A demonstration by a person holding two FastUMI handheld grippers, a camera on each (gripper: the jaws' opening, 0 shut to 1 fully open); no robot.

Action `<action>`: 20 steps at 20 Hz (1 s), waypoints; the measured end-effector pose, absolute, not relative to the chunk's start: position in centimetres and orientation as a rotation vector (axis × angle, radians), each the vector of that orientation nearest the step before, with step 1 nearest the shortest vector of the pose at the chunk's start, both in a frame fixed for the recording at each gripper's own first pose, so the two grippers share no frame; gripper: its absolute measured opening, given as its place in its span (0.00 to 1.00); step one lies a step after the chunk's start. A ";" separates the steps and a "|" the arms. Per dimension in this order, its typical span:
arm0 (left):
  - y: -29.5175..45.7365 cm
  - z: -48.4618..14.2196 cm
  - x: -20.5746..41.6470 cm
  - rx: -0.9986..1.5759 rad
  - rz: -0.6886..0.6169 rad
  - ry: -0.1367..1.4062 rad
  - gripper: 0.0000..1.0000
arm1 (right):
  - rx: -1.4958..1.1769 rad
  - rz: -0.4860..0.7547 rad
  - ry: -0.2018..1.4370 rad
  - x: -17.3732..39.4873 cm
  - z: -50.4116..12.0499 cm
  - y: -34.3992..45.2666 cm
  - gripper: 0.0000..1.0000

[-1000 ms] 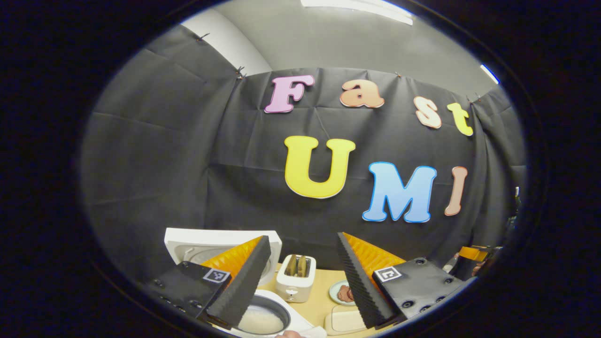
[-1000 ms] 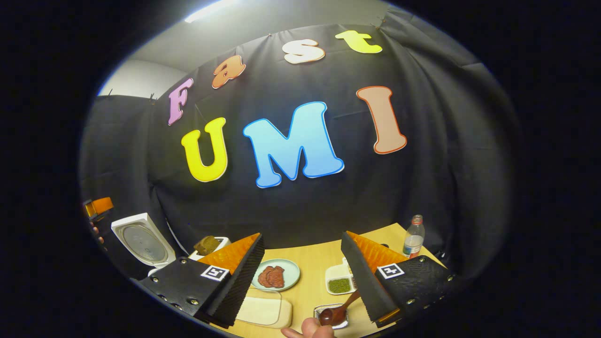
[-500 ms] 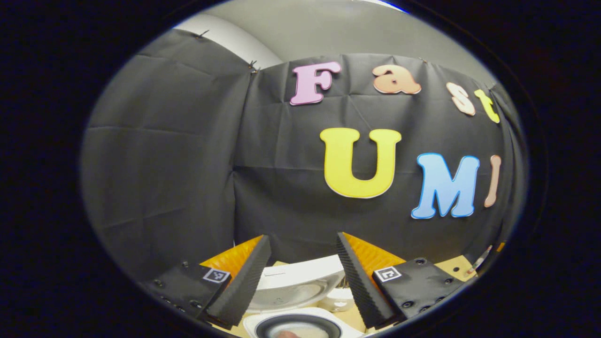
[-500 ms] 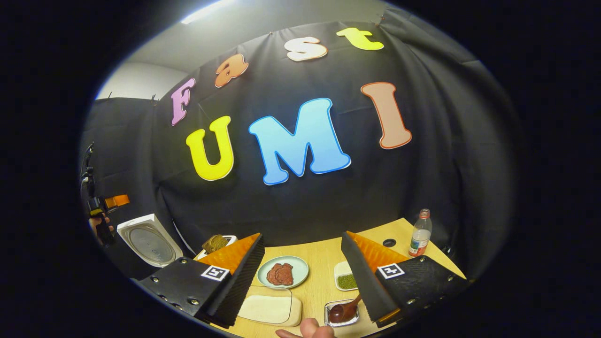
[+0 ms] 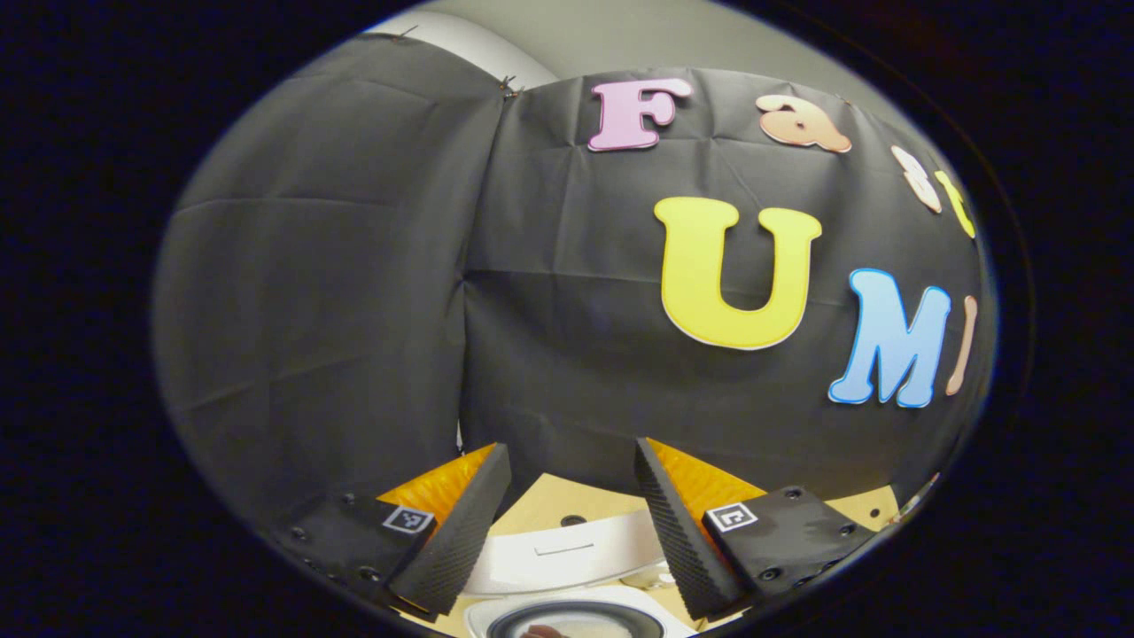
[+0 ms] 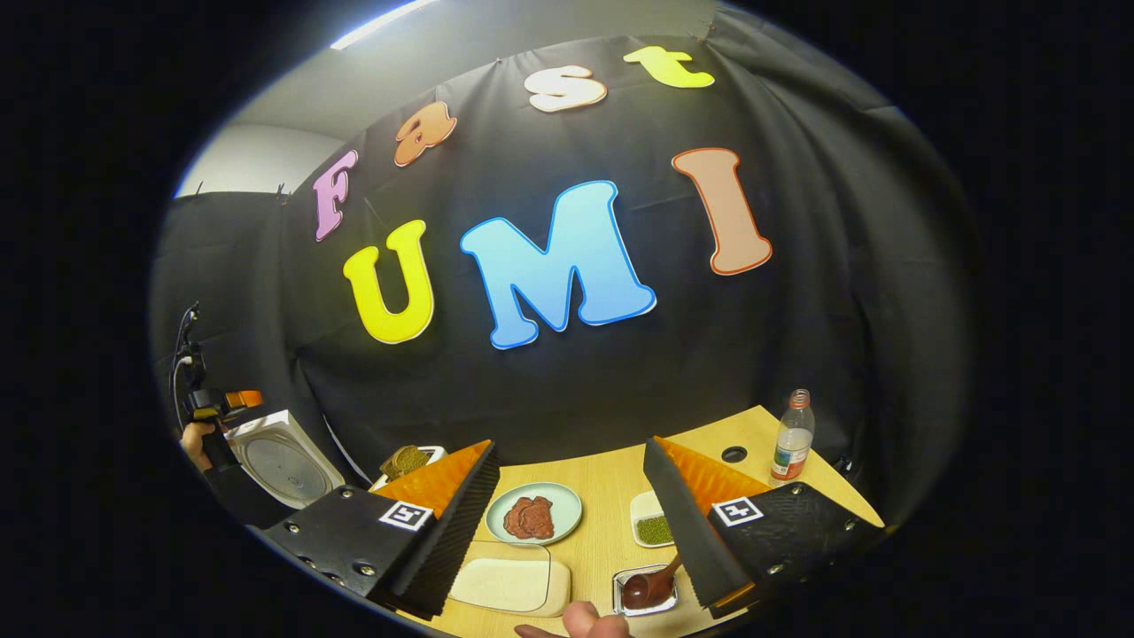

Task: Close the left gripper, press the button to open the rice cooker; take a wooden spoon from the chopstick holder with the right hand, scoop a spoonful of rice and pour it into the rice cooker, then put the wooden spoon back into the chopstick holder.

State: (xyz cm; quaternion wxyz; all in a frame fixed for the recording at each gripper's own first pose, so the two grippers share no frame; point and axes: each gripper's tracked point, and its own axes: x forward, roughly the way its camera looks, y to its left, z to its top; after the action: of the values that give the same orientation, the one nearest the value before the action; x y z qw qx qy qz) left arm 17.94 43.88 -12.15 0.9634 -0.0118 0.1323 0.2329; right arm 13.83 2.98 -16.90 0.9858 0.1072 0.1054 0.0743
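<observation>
hovering open, left tool [image 5: 567, 523] over rice cooker [image 5: 567, 554]; right tool [image 6: 567, 523] open too.

In the left gripper view the rice cooker [image 5: 567, 589] is cut by the lower edge, so its inner pot [image 5: 576, 620] shows as an arc, with what may be a fingertip [image 5: 539, 631] at the rim. In the right gripper view the wooden spoon [image 6: 651, 585] has its handle hidden behind a finger of the right gripper [image 6: 567, 532], and the toaster [image 6: 403, 462] is half covered.
</observation>
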 end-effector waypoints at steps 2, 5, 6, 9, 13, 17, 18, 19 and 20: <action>43.8 -13.5 18.2 -0.025 0.478 0.305 0.99 | 0.214 0.158 0.210 14.0 -17.0 3.3 0.99; 44.0 -13.6 17.6 0.010 0.496 0.306 0.99 | 0.215 0.178 0.237 14.1 -17.6 4.1 0.99; 43.9 -13.9 17.6 -0.002 0.498 0.314 0.99 | 0.224 0.186 0.238 14.1 -17.4 4.5 0.99; 42.4 -14.1 16.0 -0.006 0.499 0.298 0.97 | 0.209 0.211 0.239 14.1 -17.1 5.8 0.99; 39.8 -14.5 13.8 0.032 0.492 0.258 0.99 | 0.188 0.259 0.172 13.7 -13.7 8.5 0.99; 37.8 -15.4 11.8 0.045 0.482 0.218 0.92 | 0.147 0.292 0.102 13.3 -10.1 10.5 0.99; 37.6 -15.3 11.3 0.040 0.477 0.198 0.96 | 0.125 0.293 0.096 13.2 -9.8 10.7 0.99; 37.2 -15.6 10.6 0.041 0.474 0.190 0.99 | 0.110 0.296 0.092 13.2 -9.3 11.0 0.99; 36.8 -15.9 10.1 0.050 0.472 0.190 0.99 | 0.102 0.294 0.090 13.1 -9.1 11.1 0.99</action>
State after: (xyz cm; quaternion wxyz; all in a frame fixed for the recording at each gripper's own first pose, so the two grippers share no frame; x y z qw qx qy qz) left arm 10.12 36.84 -15.90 0.9675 0.0248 0.0941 0.2334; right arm 13.15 11.15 -9.06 0.9869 0.0509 0.0449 0.1464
